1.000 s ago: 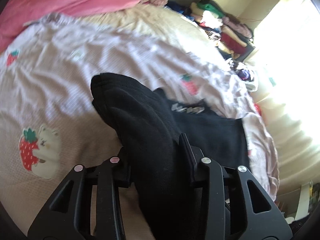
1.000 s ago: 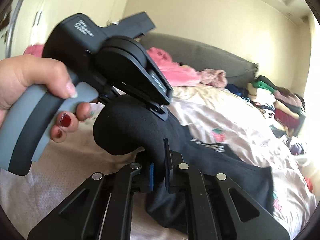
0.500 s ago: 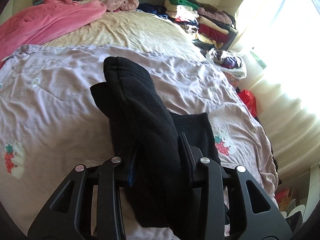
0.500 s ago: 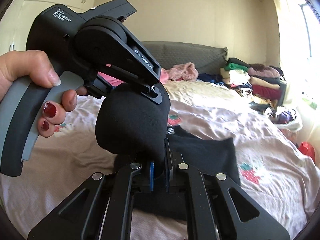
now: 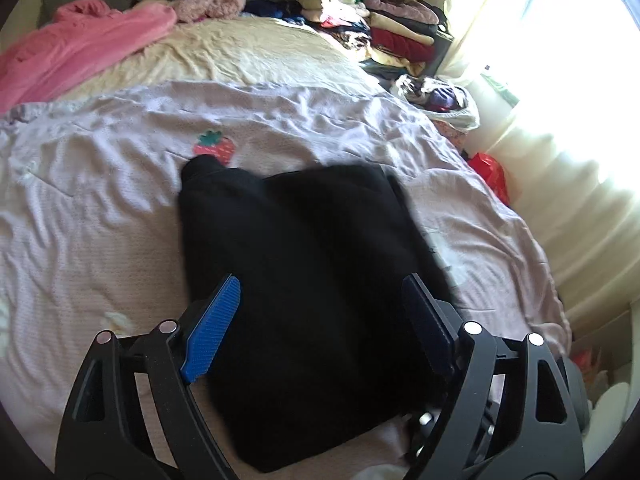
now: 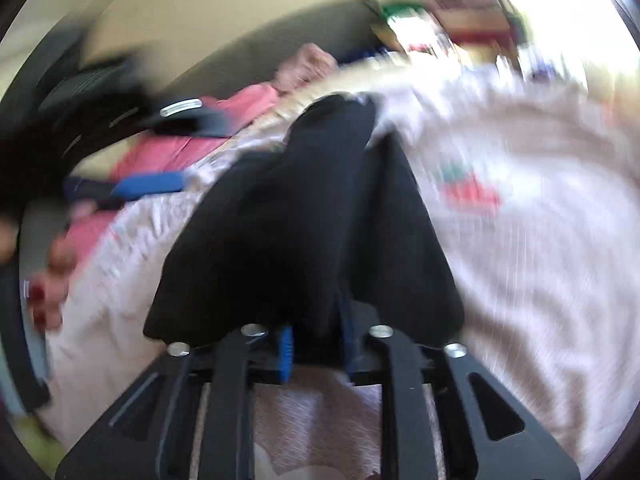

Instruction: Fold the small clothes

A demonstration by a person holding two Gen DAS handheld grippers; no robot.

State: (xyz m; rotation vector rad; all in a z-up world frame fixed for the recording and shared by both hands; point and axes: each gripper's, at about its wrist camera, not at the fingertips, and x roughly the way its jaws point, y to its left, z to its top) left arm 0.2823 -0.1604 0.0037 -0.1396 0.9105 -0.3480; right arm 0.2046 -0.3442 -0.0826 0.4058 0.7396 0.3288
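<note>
At the bottom of the left wrist view, the left gripper (image 5: 320,320) is opening, its blue pads clear of the black garment (image 5: 312,280) lying folded on the bed (image 5: 100,220). The right gripper (image 6: 316,344) is opening too, cloth between its pads. Beyond, centre frame, the fold looks nearly laid; smoothing and further clothes probably remain.

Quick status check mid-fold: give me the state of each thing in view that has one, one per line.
Black garment: lying folded over on the bed cover, one end between the right pads.
Left hand-held gripper: jaws opening, wide apart, pads clear of the cloth.
Right hand-held gripper: jaws opening, black cloth between them; contact blurred.
Bed cover: spread out, wrinkled.
Clothes stack: folded, piled by the window.
</note>
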